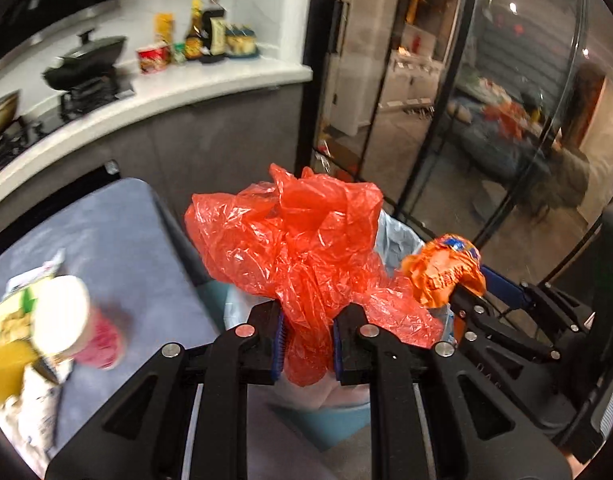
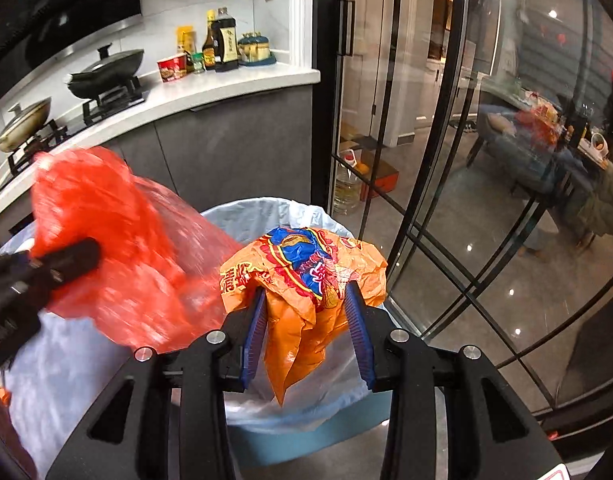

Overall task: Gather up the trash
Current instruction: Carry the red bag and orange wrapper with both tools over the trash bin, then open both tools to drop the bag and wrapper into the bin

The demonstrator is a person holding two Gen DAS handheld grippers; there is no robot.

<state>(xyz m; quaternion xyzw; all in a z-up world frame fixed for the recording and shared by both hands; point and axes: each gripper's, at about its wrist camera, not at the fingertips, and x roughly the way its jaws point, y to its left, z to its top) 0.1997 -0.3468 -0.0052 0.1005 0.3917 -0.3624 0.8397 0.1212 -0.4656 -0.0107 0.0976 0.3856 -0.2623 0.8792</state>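
Observation:
My left gripper (image 1: 307,316) is shut on a crumpled red plastic bag (image 1: 294,240) and holds it over the blue trash bin with a pale liner (image 1: 398,236). My right gripper (image 2: 306,304) holds an orange snack wrapper (image 2: 302,276) between its blue pads, above the same bin (image 2: 258,208); the jaws stand fairly wide around it. The right gripper with the wrapper (image 1: 446,272) shows at the right of the left wrist view. The red bag (image 2: 118,240) and the left gripper's fingers (image 2: 66,260) show blurred at the left of the right wrist view.
A blue-grey table (image 1: 118,240) at the left bears a noodle cup (image 1: 78,320) and several wrappers (image 1: 22,320). A kitchen counter (image 2: 226,88) with pans and bottles runs behind. Glass doors (image 2: 446,160) stand to the right of the bin.

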